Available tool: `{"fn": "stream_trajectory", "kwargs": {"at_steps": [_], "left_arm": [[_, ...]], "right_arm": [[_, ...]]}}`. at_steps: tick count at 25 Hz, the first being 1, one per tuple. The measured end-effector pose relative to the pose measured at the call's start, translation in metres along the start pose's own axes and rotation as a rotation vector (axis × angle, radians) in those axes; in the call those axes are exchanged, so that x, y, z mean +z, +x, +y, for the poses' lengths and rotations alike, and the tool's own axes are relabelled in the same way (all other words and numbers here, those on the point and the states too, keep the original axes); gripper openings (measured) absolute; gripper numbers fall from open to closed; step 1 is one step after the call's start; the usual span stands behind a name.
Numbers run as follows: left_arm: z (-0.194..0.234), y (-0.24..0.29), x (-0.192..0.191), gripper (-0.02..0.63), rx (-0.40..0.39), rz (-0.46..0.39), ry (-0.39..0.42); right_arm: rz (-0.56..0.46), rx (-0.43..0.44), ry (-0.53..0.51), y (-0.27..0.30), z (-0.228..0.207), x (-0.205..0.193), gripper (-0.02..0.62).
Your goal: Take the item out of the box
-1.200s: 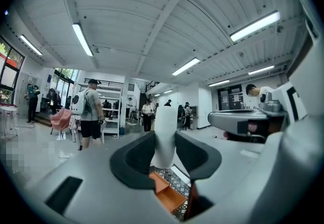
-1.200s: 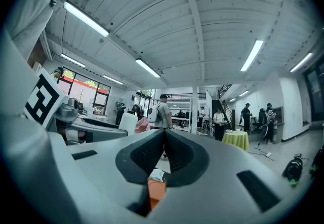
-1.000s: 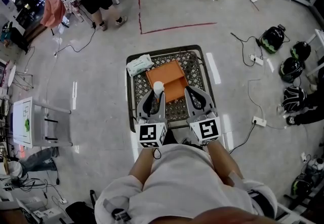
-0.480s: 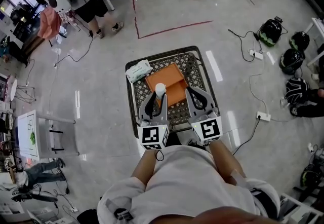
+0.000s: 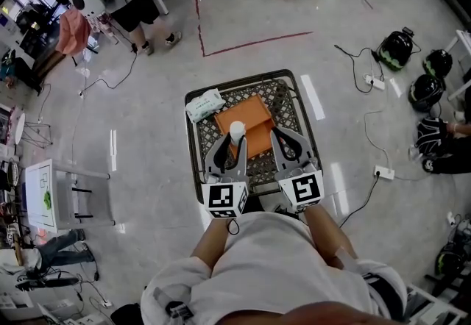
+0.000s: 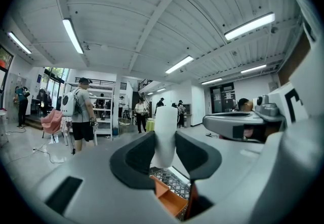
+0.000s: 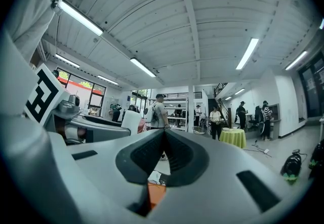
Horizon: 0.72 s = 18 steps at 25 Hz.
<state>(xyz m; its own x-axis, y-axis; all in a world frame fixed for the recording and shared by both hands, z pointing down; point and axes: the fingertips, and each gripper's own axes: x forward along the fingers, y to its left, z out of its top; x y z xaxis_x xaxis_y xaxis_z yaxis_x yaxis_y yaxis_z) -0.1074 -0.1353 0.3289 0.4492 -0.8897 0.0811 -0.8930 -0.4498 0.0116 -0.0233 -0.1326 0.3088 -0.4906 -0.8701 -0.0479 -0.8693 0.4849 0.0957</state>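
No readable text or numbers (only patterned square markers [image 5: 224, 196] on the two cubes [image 5: 300, 190])

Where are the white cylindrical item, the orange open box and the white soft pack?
white cylindrical item [image 6: 165, 134]: left gripper view, its mid-body.
orange open box [image 5: 244, 112]: head view, its far flat panel.
white soft pack [image 5: 204, 104]: head view, its centre.

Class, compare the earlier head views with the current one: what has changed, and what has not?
Almost nothing moved. The left gripper stays shut on the white cylinder, upright above the orange box, perhaps drifted slightly rightward. The right gripper stays shut and empty; the box and white packet lie as before.
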Motion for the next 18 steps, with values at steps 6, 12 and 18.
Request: {"fn": "stream_trajectory", "kwargs": {"at_steps": [6,12,18], "left_arm": [[0.003,0.003,-0.004,0.127,-0.003,0.005,-0.010],[0.010,0.007,-0.006,0.126,-0.005,0.008,-0.019],[0.013,0.009,-0.007,0.127,-0.001,0.010,-0.021]], "right_arm": [[0.012,0.001,0.022,0.006,0.000,-0.007,0.003],[0.017,0.004,0.012,0.016,0.003,-0.008,0.003],[0.017,-0.012,0.016,0.017,-0.001,-0.011,0.003]]}}
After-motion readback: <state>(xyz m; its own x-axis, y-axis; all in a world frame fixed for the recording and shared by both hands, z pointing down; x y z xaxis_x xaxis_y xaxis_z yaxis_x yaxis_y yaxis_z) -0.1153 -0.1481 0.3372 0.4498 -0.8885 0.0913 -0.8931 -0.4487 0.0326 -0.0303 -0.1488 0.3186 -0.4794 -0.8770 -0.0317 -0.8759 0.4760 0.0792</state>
